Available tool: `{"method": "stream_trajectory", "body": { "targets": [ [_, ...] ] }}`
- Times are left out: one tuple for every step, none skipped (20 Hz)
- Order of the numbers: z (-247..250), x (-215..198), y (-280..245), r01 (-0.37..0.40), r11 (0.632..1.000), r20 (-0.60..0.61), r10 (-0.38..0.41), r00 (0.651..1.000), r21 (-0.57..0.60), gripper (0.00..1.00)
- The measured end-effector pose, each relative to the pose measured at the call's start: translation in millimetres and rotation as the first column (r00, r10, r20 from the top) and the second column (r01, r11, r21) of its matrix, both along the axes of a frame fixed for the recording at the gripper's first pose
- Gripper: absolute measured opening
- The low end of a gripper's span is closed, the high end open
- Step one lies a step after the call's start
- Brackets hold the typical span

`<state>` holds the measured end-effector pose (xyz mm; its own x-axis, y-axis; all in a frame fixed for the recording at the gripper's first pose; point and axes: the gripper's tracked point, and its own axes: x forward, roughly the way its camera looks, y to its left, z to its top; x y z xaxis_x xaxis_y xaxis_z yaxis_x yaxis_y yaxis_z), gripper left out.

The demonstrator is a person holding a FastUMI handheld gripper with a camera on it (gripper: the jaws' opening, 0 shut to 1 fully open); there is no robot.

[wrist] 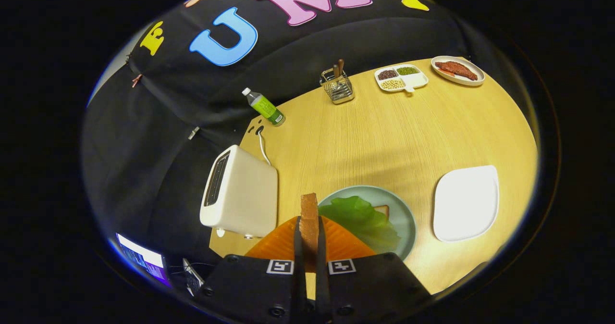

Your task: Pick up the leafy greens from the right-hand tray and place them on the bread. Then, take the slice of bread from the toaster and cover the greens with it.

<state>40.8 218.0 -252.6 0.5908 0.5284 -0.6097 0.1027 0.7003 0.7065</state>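
While the tongs point(309, 240) grip a slice of bread point(309, 218) edge-on between both fingers, the leafy greens point(360, 220) lie just ahead and right on a round plate point(406, 216), covering another bread slice point(382, 210). The toaster point(240, 192) stands ahead-left on the counter point(384, 136); an empty white tray point(466, 203) sits farther right.

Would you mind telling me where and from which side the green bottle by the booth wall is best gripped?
Probably the bottle is best taken across its labelled middle, from the table side: it stands at the table edge against the wall, nothing close beside it. First the claw, shut on the bread slice, must release.
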Motion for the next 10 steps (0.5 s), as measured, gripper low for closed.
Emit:
{"method": "stream_trajectory", "body": {
  "targets": [
    [-4.8, 1.8, 1.6, 0.012, 1.000, 0.001, -0.012, 1.000, 0.012, 0.12],
    [-11.9, 2.5, 1.9, 0.031, 0.999, -0.010, -0.031, 0.999, 0.025, 0.11],
    [-17.9, 1.8, 2.3, 0.051, 0.998, -0.023, -0.050, 0.998, 0.039, 0.11],
    [-25.7, 1.5, 1.3, 0.076, 0.995, -0.044, -0.074, 0.996, 0.057, 0.12],
    [-31.4, -1.3, -0.4, 0.092, 0.993, -0.063, -0.088, 0.994, 0.067, 0.11],
    [-41.0, -3.4, -5.0, 0.106, 0.993, -0.078, -0.102, 0.992, 0.057, 0.12],
    [-54.5, -7.2, -11.7, 0.112, 0.993, -0.088, -0.110, 0.990, 0.024, 0.12],
    [-65.9, -11.1, -18.0, 0.113, 0.994, -0.094, -0.113, 0.989, -0.009, 0.12],
    [-73.1, -18.2, -21.2, 0.107, 0.994, -0.102, -0.110, 0.989, -0.028, 0.12],
    [-80.7, -23.5, -24.9, 0.102, 0.994, -0.115, -0.105, 0.988, -0.035, 0.12]
  ]
}}
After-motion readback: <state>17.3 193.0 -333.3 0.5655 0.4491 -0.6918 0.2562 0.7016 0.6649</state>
